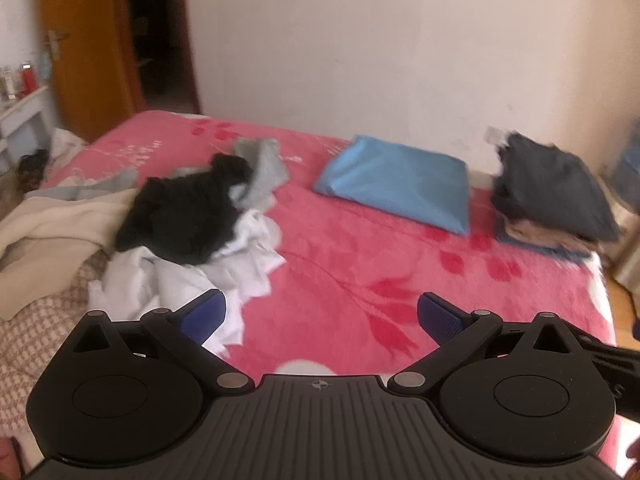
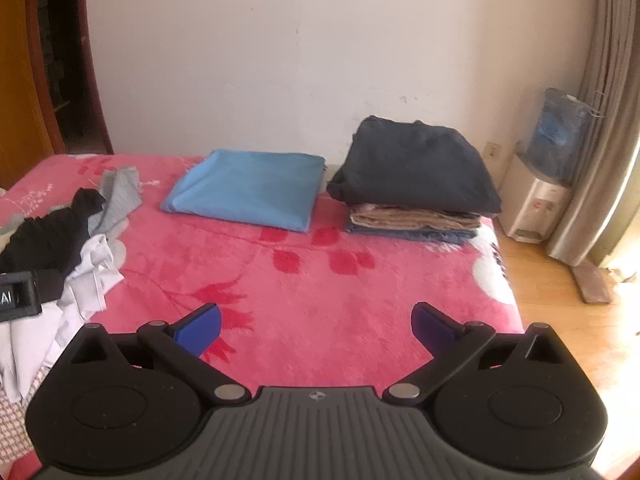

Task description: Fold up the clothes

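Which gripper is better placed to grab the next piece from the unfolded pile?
Probably the left gripper: open and empty, with the white garment of the unfolded pile beside its left finger. The right gripper, also open, faces bare blanket.

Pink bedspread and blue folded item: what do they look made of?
Pink bedspread: probably plush fleece; its matte surface looks fuzzy, with soft nap. Blue folded item: likely smooth woven cloth, perhaps cotton or synthetic; faint sheen, crisp flat folds.

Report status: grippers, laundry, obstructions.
Left hand-held gripper open, empty. Right hand-held gripper open, empty. Unfolded black, white and grey clothes heap untouched. Nothing blocking.
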Tool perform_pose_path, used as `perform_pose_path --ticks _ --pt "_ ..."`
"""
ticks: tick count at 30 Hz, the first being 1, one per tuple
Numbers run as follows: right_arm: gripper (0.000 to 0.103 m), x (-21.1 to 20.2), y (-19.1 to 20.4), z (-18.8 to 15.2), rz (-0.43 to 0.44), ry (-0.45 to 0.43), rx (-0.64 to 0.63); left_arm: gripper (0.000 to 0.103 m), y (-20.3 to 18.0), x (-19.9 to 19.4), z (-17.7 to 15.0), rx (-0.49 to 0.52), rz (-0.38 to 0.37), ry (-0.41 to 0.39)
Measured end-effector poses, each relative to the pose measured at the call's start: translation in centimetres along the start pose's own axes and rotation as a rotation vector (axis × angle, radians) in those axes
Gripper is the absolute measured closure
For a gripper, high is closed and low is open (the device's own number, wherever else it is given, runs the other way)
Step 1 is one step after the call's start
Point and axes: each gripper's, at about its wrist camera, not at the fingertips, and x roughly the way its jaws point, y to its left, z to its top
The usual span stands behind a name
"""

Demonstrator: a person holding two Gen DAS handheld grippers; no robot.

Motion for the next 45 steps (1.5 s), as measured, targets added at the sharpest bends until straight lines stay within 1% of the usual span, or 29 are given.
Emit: perform_pose_path --ticks 3,7,13,20,29,45 --pt "0.0 -0.2 0.0 -0.2 -0.018 0.019 0.005 0.0 -0.5 -0.4 -0.1 0.021 0.015 -0.003" --pt "0.0 -0.2 0.3 -0.4 -0.025 0.048 -0.003 0.0 -0.4 -0.7 0.0 0.012 -0.007 -0.001" --pt "0.0 -0.7 0.9 -0.2 -0.027 0.042 -0.033 0.0 -0.2 -0.8 0.3 -0.03 -0.015 0.003" --pt "0.0 -0.9 1.7 -0.1 -0.044 0.023 -0.09 0.0 -0.7 -1.0 0.4 -0.019 0.003 -0.004" --pt "0.0 -1.3 1.5 -0.3 -0.041 0.025 -0.081 0.0 -1.2 -1.6 0.6 -0.001 0.028 -0.017" --pt "0.0 -1.2 0.6 -0.4 -0.034 0.042 -0.045 0.0 -1.8 -2.1 0.5 0.009 0.042 -0.017"
